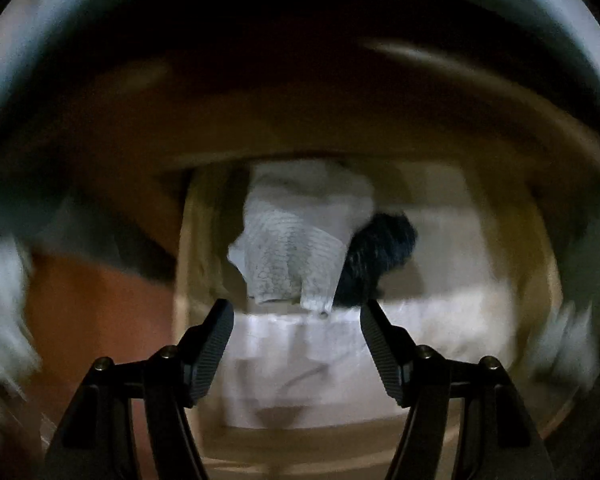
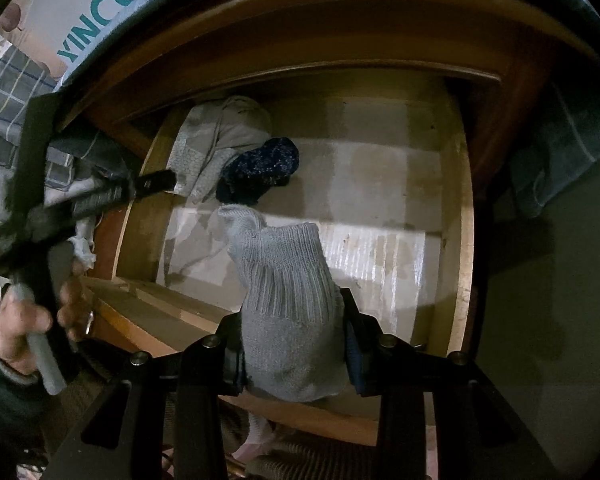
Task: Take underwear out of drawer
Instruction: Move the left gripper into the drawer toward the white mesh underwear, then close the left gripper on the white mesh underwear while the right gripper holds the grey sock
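The wooden drawer (image 2: 460, 208) is pulled open. At its back left lies grey patterned underwear (image 2: 216, 140), also in the left wrist view (image 1: 288, 256), with a dark blue fuzzy item (image 2: 260, 168) beside it (image 1: 376, 256). My left gripper (image 1: 296, 316) is open, empty, just in front of the underwear; it shows in the right wrist view (image 2: 152, 182) at the drawer's left edge. My right gripper (image 2: 292, 320) is shut on a grey knitted sock (image 2: 288, 288) held over the drawer's front.
The drawer floor (image 2: 380, 184) is lined with pale paper. A cabinet frame (image 2: 300, 20) arches over the drawer. Checked cloth (image 2: 8, 92) lies at the left outside the drawer. The left wrist view is blurred.
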The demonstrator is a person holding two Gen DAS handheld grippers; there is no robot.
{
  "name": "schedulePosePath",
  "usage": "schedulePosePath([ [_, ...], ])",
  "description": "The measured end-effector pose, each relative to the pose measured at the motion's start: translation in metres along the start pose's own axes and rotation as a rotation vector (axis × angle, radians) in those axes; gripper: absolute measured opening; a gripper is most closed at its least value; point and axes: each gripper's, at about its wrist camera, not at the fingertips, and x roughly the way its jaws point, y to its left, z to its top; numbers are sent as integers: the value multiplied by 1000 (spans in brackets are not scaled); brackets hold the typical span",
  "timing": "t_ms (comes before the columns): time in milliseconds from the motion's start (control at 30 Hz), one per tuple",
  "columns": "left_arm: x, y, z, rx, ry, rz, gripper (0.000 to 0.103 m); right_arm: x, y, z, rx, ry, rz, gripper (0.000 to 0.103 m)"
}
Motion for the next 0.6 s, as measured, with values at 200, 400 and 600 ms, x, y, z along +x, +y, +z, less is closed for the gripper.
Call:
schedulePosePath([
  [200,-12,-44,-26,726,-173,257,68,-1,-1,-1,3,-3,-2,34],
  [400,4,-51,-37,1101,-247,392,68,0,-3,-2,13,-4,9,35],
  [600,31,-59,-68,1470,-239,480,68,0,-9,-3,36,0,36,35],
])
